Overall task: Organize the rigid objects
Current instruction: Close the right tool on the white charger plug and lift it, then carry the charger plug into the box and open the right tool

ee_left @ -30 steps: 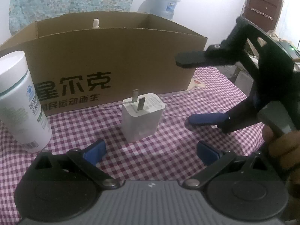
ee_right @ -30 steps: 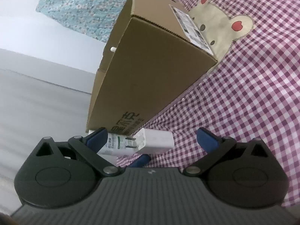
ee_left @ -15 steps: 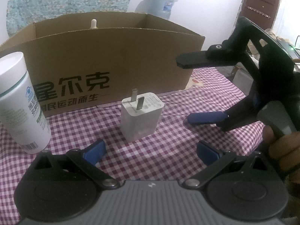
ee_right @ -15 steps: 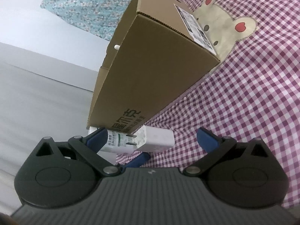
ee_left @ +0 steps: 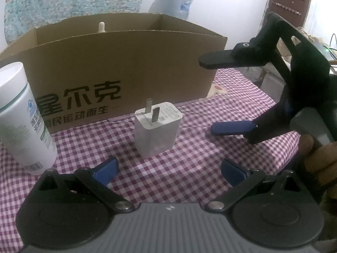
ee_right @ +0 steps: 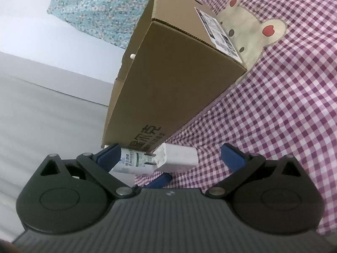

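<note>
**Charger stands free between your two open grippers**

The white charger (ee_left: 158, 129) stands prongs-up on the checked cloth (ee_left: 189, 168), near the cardboard box (ee_left: 126, 63). Your left gripper (ee_left: 169, 169) and right gripper (ee_left: 221, 93) both gape wide, holding nothing. The bottle (ee_left: 23, 118) stands left.

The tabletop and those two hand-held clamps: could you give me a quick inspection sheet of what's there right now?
Surface: purple-and-white checked cloth with a bear patch.
Job's things: white plug charger standing with its prongs up; white bottle upright to its left; open cardboard box behind both, a small white tip showing above its front wall.
Clutter: nothing seen.
Tools: left tool open, empty, facing the charger; right tool open, empty, turned on its side at the charger's right, held by a hand.
Cables: a dark cable at the far right edge.
Surroundings: floral cloth on the wall, water jug, brown door.
</note>
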`<state>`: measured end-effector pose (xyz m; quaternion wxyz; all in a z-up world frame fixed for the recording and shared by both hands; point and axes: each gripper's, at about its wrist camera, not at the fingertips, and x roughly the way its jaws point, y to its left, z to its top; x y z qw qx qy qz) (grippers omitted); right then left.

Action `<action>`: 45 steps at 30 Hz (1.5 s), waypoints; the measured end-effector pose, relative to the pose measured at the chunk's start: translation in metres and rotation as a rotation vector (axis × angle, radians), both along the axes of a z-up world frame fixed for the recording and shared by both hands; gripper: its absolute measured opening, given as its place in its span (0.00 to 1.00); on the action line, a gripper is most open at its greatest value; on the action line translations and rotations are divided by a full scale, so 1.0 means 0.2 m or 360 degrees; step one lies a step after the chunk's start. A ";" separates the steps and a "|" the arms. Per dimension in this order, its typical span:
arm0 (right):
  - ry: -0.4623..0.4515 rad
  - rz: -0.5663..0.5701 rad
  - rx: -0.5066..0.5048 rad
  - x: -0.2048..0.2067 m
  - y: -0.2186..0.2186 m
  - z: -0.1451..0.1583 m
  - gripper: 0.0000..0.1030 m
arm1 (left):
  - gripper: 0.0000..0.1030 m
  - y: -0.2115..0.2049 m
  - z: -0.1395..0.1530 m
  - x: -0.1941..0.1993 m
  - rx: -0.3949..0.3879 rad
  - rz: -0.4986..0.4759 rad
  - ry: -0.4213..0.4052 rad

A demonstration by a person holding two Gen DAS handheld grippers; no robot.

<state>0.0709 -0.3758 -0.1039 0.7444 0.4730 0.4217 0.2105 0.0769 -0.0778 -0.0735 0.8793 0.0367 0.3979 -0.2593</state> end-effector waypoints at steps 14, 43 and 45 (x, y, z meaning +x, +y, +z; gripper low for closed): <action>-0.0007 0.0010 -0.0010 -0.01 0.01 0.01 0.99 | 1.00 0.02 0.01 0.01 -0.0024 -0.0015 0.0026; -0.0158 0.0081 -0.0480 0.03 0.18 0.16 0.47 | 0.70 -0.14 0.02 -0.02 0.0273 -0.0048 -0.0254; -0.0150 0.0104 -0.0510 0.05 0.21 0.16 0.44 | 0.67 -0.14 0.01 0.00 0.0260 -0.0034 -0.0228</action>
